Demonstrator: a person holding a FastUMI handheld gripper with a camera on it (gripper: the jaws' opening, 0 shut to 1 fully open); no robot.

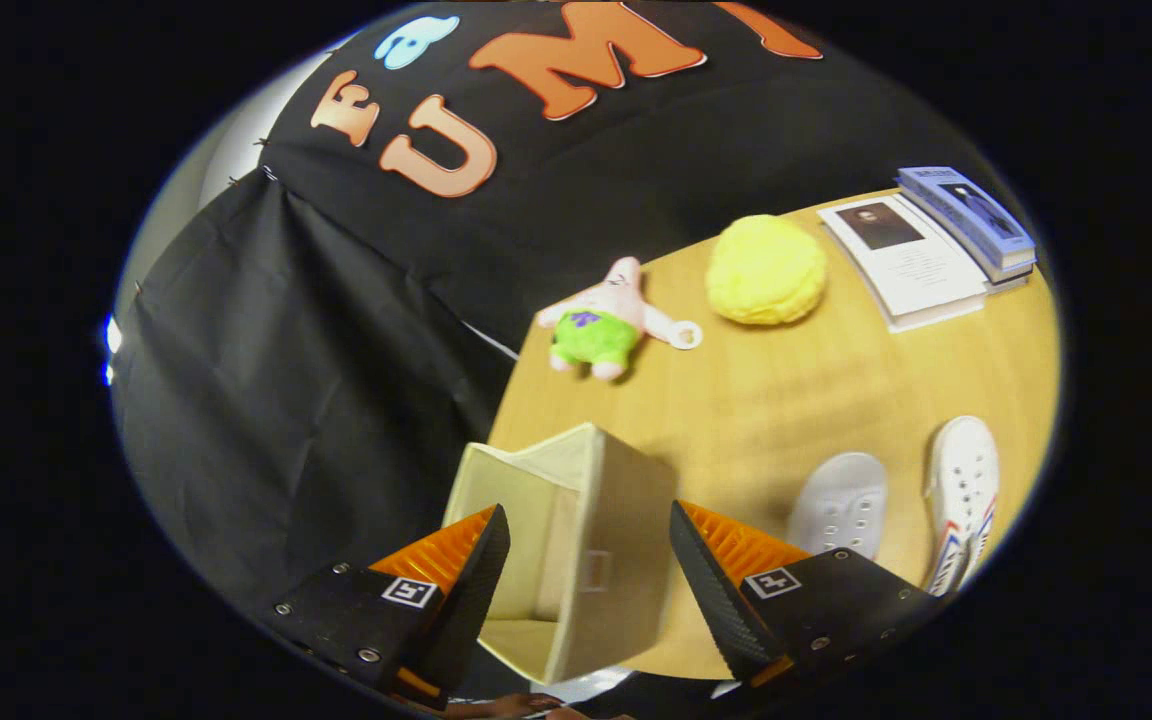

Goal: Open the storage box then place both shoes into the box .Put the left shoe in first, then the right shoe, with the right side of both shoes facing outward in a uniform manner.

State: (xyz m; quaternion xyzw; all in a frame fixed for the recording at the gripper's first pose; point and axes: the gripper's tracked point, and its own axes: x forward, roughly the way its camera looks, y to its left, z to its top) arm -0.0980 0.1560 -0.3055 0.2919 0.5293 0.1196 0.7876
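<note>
My gripper [591,560] hangs with fingers spread wide above the open storage box [576,540], touching nothing. Two white shoes [961,490] lie beside it on the table [786,390].

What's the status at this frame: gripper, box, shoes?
Hand-held gripper open, holding nothing. Storage box between fingers, open. Both shoes on table, beside box. Nothing blocking.

One storage box [576,540], two shoes [841,505] [964,490], two plush toys [604,322] [765,270], three books [911,262].
</note>
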